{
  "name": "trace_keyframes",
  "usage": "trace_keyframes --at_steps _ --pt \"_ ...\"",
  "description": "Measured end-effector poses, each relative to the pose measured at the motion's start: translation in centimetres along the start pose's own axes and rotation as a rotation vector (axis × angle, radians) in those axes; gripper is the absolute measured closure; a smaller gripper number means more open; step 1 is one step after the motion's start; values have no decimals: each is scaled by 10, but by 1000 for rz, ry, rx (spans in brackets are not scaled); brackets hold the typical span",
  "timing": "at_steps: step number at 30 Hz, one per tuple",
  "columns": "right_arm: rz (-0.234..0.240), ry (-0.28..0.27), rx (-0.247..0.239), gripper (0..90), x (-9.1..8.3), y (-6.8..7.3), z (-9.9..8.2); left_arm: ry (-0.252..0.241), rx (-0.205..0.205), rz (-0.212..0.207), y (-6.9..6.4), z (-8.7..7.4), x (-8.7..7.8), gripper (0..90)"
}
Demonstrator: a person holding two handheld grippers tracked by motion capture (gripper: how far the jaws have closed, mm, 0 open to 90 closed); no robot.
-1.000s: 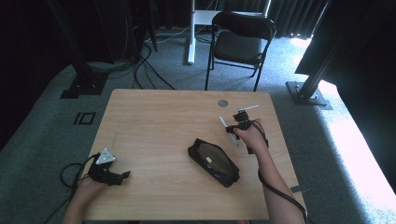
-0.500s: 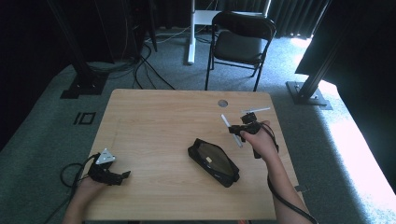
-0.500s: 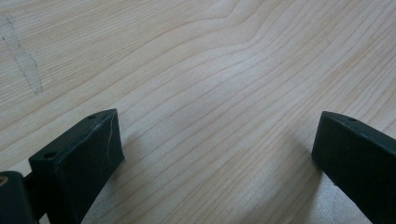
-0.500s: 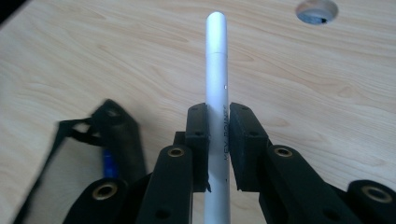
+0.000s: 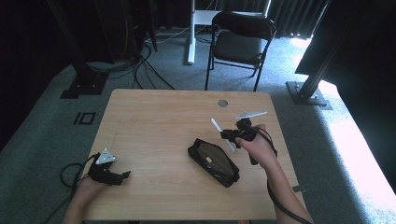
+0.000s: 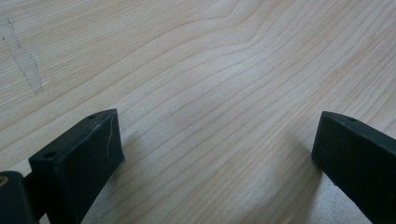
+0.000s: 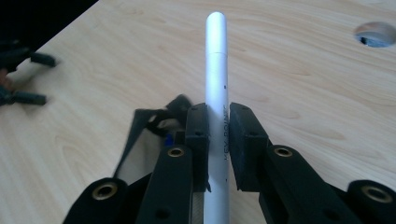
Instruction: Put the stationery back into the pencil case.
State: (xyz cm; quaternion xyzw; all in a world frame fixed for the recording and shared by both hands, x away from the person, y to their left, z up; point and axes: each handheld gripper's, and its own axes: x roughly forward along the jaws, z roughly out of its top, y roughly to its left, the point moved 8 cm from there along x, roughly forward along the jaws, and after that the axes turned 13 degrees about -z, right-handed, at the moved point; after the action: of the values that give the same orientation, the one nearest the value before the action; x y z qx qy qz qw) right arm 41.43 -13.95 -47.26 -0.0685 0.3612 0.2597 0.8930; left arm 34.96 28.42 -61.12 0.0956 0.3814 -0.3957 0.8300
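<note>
Left tongs [image 5: 122, 175] rest at seven o'clock on the worktop [image 5: 159, 121], jaws apart over bare wood. Right tongs [image 7: 218, 135], at three o'clock, are clamped on a white pen [image 7: 217, 79] above the black pouch [image 5: 213, 161].

Two grippers are in use: the left gripper [image 5: 122, 175] and the right gripper [image 5: 229, 136]. Two white pens are present, one white pen [image 5: 222, 134] between the right gripper's jaws and a second white pen [image 5: 251, 114] lying on the table [image 5: 154, 121]. One black pouch [image 5: 213, 161] lies on that single wooden table. One folding chair [image 5: 240, 39] stands beyond it.
</note>
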Motion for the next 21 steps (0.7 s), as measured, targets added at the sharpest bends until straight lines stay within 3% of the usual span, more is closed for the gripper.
trace_keyframes --at_steps 5,12,21 --pt "28 23 -60 786 4 19 -6 -1 -2 -1 0 0 0 21" --pt "58 61 -92 786 15 34 -18 -1 -1 0 0 0 0 21" --pt "54 140 -139 786 31 42 -40 0 -1 0 0 0 0 21"
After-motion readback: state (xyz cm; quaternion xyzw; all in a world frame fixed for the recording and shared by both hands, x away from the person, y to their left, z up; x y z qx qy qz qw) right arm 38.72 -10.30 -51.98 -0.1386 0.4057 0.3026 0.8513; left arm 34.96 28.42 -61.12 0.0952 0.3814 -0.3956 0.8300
